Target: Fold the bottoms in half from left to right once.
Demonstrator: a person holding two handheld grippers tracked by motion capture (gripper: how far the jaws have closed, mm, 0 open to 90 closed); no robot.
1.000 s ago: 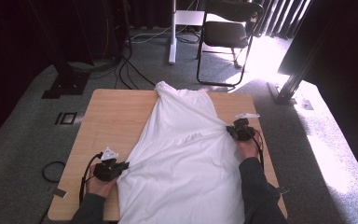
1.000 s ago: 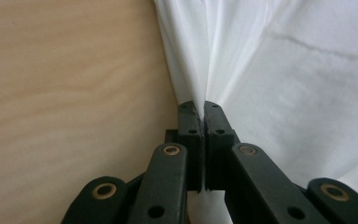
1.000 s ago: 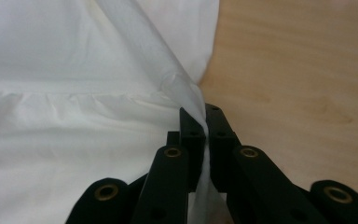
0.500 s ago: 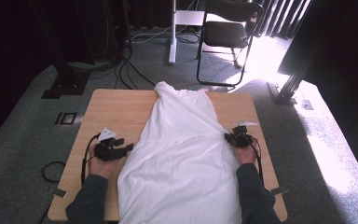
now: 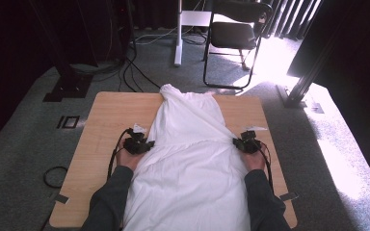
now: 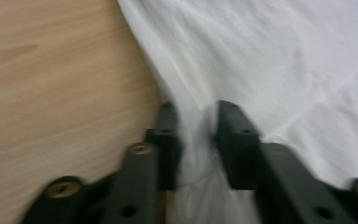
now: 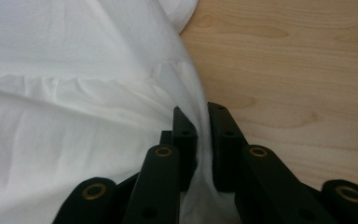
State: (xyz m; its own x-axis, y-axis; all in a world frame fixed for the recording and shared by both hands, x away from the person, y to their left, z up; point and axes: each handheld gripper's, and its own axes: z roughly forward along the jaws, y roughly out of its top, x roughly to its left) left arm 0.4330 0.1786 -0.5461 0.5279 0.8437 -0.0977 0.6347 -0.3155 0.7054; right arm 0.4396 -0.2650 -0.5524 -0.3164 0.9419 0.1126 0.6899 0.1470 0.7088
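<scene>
1. A garment lies along the middle of the counter, from its far edge to its near edge, with bare counter on either side.
2. The left hand-held gripper sits at the garment's left edge, about halfway along it.
3. The right hand-held gripper sits at the garment's right edge, directly across from the left one.
4. Behind the counter, on the floor, a chair stands to the right of centre.
5. Cables run over the floor behind the counter's left part.
</scene>
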